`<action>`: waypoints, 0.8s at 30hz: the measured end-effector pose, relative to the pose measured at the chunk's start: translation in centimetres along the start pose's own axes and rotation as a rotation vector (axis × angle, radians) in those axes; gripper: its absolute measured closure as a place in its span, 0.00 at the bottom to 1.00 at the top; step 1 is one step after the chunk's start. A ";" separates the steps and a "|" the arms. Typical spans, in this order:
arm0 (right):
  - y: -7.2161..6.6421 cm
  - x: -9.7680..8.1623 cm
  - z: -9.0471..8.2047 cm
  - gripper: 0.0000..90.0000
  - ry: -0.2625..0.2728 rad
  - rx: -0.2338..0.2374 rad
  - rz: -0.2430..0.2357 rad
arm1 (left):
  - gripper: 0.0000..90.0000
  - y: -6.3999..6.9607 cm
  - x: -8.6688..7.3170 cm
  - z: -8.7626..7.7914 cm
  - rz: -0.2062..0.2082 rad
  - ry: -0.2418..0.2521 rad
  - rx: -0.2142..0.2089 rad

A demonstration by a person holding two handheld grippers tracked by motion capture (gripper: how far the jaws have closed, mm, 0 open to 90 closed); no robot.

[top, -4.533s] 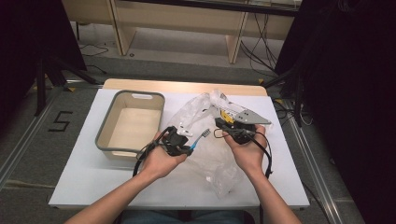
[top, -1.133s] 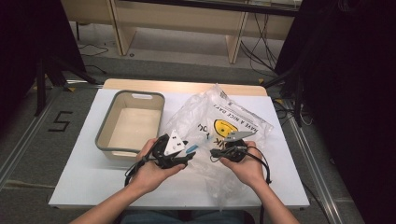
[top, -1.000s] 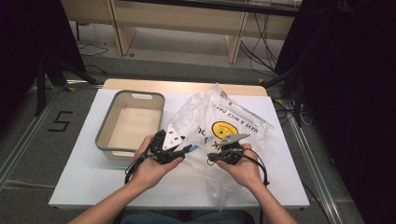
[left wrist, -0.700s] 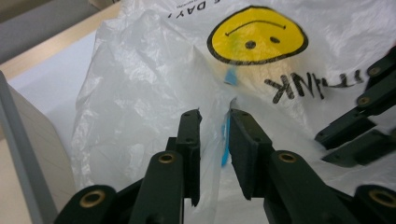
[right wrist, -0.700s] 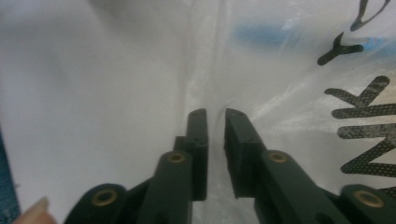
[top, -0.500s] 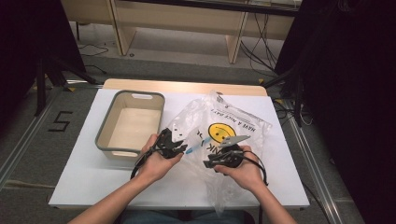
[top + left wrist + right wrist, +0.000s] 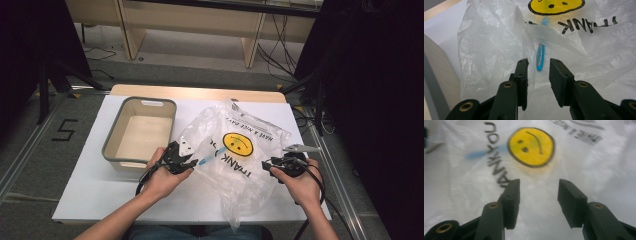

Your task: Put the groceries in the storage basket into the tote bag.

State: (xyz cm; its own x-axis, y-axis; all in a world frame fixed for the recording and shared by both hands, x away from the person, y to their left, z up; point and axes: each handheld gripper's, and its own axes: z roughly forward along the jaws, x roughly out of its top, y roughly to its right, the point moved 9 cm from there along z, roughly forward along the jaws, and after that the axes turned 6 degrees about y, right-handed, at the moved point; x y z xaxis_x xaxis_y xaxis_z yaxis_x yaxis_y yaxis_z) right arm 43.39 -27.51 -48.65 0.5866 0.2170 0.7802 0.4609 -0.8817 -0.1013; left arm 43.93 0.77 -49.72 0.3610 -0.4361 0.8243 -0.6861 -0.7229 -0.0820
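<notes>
two grippers at the bag (image 7: 235, 160) on the counter (image 7: 90, 185), beside the bin (image 7: 112, 145): left gripper (image 7: 537, 72) part open around a bag fold, right gripper (image 7: 536, 195) just opening, empty.

- white table (image 7: 100, 175) on grey floor (image 7: 30, 165)
- wooden bench legs (image 7: 252, 45) beyond table's far edge
- black cables (image 7: 277, 47) on floor right of those legs
- black "5" mark (image 7: 64, 131) on floor left of table
- dark drape (image 7: 380, 100) right of table
- metal floor rail (image 7: 22, 155) left of table
</notes>
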 end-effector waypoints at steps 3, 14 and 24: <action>1.1 -0.7 -0.4 0.59 -0.009 -0.028 0.028 | 0.73 0.2 -0.1 -0.2 0.000 -0.001 -0.006; 2.6 -3.4 -0.4 0.54 -0.125 -0.090 0.106 | 0.71 0.2 -0.1 -0.8 -0.002 0.009 -0.010; 2.2 -5.0 -0.3 0.57 -0.206 -0.083 0.155 | 0.70 0.2 -0.3 -0.9 -0.004 0.003 -0.013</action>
State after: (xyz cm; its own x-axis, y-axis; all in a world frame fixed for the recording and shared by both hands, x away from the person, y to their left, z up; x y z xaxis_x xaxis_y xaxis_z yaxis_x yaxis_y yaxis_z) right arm 41.29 -30.69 -52.63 0.7729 0.1503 0.6165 0.3039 -0.9405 -0.1518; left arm 43.11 1.21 -49.47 0.3617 -0.4318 0.8263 -0.6930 -0.7174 -0.0715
